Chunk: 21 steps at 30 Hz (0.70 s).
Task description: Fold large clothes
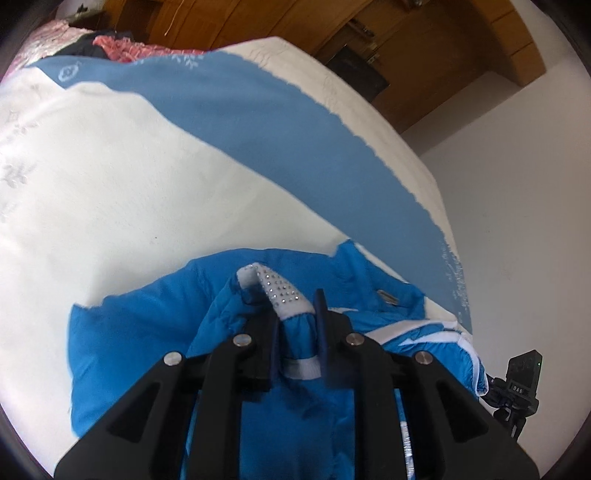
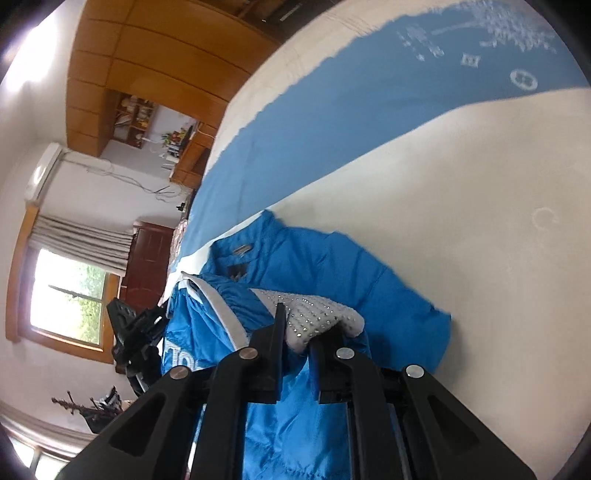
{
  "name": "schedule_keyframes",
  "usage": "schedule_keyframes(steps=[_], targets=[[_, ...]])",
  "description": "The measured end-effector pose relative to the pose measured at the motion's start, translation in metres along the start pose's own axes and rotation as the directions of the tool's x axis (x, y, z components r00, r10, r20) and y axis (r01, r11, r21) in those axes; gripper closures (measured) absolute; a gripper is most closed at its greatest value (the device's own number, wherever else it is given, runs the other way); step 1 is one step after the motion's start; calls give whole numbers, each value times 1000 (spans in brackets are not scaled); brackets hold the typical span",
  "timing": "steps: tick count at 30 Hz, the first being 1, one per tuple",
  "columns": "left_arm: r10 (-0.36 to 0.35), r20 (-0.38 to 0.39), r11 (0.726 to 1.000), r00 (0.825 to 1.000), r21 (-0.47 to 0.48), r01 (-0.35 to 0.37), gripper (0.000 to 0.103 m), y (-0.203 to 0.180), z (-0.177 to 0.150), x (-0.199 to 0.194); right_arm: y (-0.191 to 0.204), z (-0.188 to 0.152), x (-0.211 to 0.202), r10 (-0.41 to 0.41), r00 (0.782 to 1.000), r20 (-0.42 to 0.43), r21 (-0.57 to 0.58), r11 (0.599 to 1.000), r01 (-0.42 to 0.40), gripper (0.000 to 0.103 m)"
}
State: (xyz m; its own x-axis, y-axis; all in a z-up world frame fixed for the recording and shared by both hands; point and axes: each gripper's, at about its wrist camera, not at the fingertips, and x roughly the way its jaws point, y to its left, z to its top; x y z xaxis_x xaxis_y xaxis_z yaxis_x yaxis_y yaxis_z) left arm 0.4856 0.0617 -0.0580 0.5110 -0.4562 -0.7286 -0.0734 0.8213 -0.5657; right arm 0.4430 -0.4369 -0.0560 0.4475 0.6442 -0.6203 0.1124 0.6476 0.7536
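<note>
Left wrist view: left gripper [image 1: 295, 306] sits bottom centre, jaws narrow, pinching one white studded cuff [image 1: 280, 291] of the blue jacket [image 1: 147, 332]. One jacket only, spread over the lower half of the frame on the white-and-blue bedspread [image 1: 129, 184]. The cuff points up-frame, away from the camera; the jacket body runs left to right across the bottom. The bedspread's single blue band [image 1: 258, 129] runs diagonally from upper left to lower right. One small camera on a tripod [image 1: 522, 376] at the lower right edge. Pink bedding [image 1: 118, 48] upper left and wooden cabinets [image 1: 332, 26] along the top show only here.

Right wrist view: right gripper [image 2: 299, 328] bottom centre, jaws narrow, clamped on a studded white cuff [image 2: 321, 314] of the same jacket [image 2: 314, 258]. The cuff lies crossways, pointing right. Jacket sits lower centre, collar end toward the left. Only here: one window [image 2: 70, 295], curtain [image 2: 81, 236], one wall air conditioner [image 2: 42, 173], a shelf niche [image 2: 136, 118].
</note>
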Motion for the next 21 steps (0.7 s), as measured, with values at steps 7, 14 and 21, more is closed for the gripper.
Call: schedule_keyframes(steps=[7, 14, 21], targets=[[-45, -43, 997, 998, -60, 43, 81, 15, 6, 9, -16, 5, 7, 51, 998, -41, 37, 998, -50, 87], [-131, -30, 991, 991, -24, 130, 41, 9, -10, -50, 6, -21, -43, 16, 999, 43, -129, 992, -10, 40], [169, 73, 969, 983, 171, -180, 38, 7, -62, -85, 11, -65, -49, -124, 991, 47, -240, 962, 132, 44]])
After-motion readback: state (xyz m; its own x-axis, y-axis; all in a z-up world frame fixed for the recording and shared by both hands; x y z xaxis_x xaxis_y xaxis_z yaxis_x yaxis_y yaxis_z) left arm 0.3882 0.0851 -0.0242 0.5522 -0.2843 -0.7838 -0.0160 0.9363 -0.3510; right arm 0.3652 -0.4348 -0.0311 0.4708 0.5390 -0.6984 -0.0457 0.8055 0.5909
